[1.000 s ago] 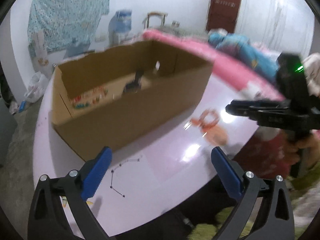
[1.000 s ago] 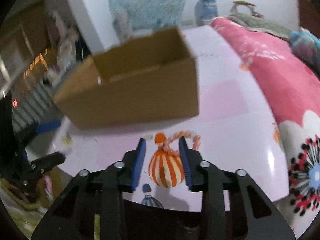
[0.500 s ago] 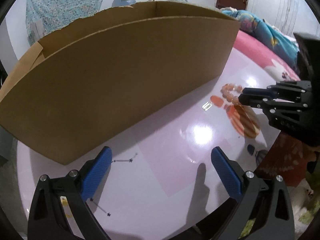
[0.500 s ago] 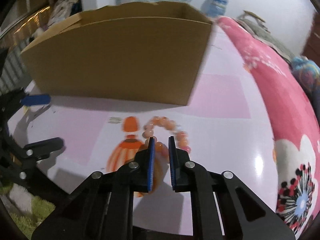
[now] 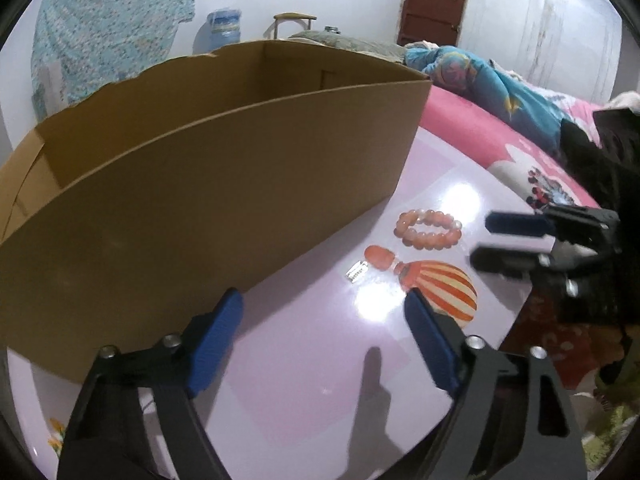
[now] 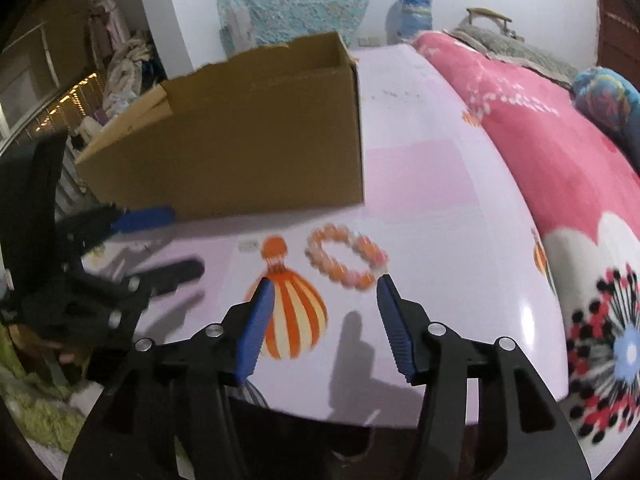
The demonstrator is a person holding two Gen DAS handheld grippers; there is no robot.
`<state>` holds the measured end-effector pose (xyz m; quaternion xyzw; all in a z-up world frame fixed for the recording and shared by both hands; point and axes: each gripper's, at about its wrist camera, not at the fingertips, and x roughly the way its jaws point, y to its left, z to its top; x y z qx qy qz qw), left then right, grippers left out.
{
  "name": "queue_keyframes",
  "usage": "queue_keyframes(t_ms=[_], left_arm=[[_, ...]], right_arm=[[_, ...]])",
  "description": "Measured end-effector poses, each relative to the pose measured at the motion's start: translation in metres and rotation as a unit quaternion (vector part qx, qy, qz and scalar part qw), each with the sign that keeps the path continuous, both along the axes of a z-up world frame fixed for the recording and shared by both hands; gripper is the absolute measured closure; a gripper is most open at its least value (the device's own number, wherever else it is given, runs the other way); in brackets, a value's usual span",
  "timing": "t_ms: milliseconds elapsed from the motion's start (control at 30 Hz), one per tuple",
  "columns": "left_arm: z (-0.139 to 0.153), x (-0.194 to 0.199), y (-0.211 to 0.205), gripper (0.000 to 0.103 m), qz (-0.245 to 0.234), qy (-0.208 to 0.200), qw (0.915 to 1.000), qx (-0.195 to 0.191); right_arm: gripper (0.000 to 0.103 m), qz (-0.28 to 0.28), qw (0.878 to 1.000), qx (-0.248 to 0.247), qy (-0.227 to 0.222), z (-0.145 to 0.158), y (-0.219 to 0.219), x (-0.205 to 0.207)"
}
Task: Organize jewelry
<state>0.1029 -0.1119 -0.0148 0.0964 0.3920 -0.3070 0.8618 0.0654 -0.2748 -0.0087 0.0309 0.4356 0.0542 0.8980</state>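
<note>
Beside the cardboard box (image 6: pixel 240 152), bead bracelet (image 6: pixel 346 258) beyond opening right fingers (image 6: pixel 394 328); left fingers (image 5: pixel 218 330) closing, empty.

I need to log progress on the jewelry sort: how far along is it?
Early. Nothing visibly done: the box's inside is hidden from both views. In hand: nothing. The right claw is opening just short of the orange bead bracelet, which lies flat on the table, clear of both pads. The left claw is closing on nothing, beside the box. Left: pick up the bracelet and presumably put it in the box.
</note>
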Motion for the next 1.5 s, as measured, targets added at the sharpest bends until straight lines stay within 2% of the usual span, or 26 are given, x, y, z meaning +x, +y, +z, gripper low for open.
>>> queue_keyframes(t_ms=[133,300,433,667,900,1000,1200,1500], left_arm=[[-0.003,0.005,-0.016,0.040,-0.016,0.000,0.9998,0.014],[-0.006,0.010,-0.033,0.053,-0.026,0.010,0.9993,0.023],[-0.008,0.013,-0.043,0.070,-0.027,0.019,0.9988,0.035],[-0.012,0.017,-0.057,0.083,-0.017,0.021,0.9974,0.067],[-0.011,0.015,-0.062,0.099,-0.026,0.020,0.9947,0.097],[-0.011,0.014,-0.061,0.099,-0.027,0.023,0.9945,0.098],[-0.009,0.012,-0.049,0.099,-0.016,0.041,0.9960,0.078],[0.005,0.005,-0.019,0.099,0.007,0.037,0.9975,0.059]], right_arm=[[0.044,-0.023,1.000,0.005,0.007,-0.010,-0.005,-0.002],[0.044,-0.022,1.000,0.004,-0.005,-0.014,-0.007,-0.001],[0.044,-0.022,1.000,0.017,-0.012,-0.015,-0.013,-0.002],[0.044,-0.010,1.000,0.017,-0.023,-0.017,-0.014,-0.003],[0.044,-0.004,0.999,0.025,-0.029,-0.017,-0.016,-0.005],[0.044,-0.002,0.999,0.029,-0.029,-0.016,-0.017,-0.005],[0.044,-0.001,0.999,0.030,-0.027,-0.016,-0.018,-0.004],[0.047,0.024,0.999,0.027,-0.037,-0.003,-0.006,0.002]])
